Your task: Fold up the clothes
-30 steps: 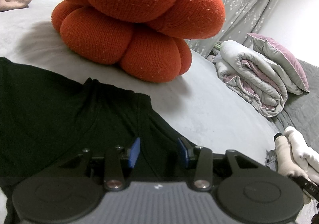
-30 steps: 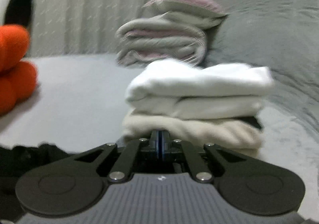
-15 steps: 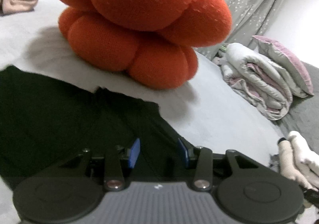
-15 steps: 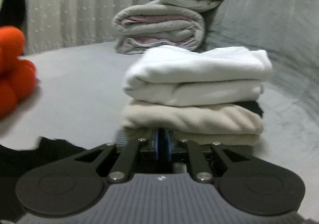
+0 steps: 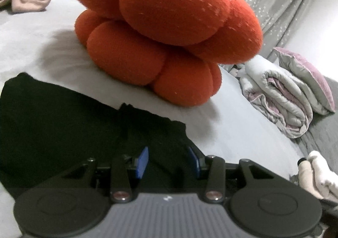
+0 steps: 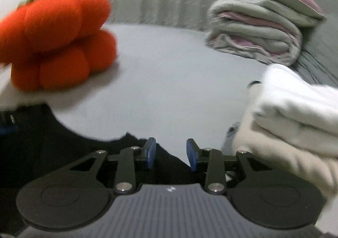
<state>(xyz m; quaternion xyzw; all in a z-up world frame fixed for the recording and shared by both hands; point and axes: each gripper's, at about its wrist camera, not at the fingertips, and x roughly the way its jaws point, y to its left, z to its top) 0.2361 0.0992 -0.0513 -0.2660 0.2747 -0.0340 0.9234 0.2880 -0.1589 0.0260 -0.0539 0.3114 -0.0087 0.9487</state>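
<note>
Both hand-held grippers hover over the black garment (image 5: 63,132) spread on the bed (image 5: 243,132): our left hand-held gripper (image 5: 168,160) has its jaws apart over the cloth, clamping nothing, and our right hand-held gripper (image 6: 171,153), jaws just opened, holds nothing at the garment's edge. We should pinch matching corners cleanly before folding. Since a second ago, the right view has swung from the folded stack (image 6: 295,121) toward the orange cushion (image 6: 57,37).

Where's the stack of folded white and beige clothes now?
Right wrist view, right edge: stack of folded white and beige clothes on the grey bed, below the rolled grey-pink quilt.
</note>
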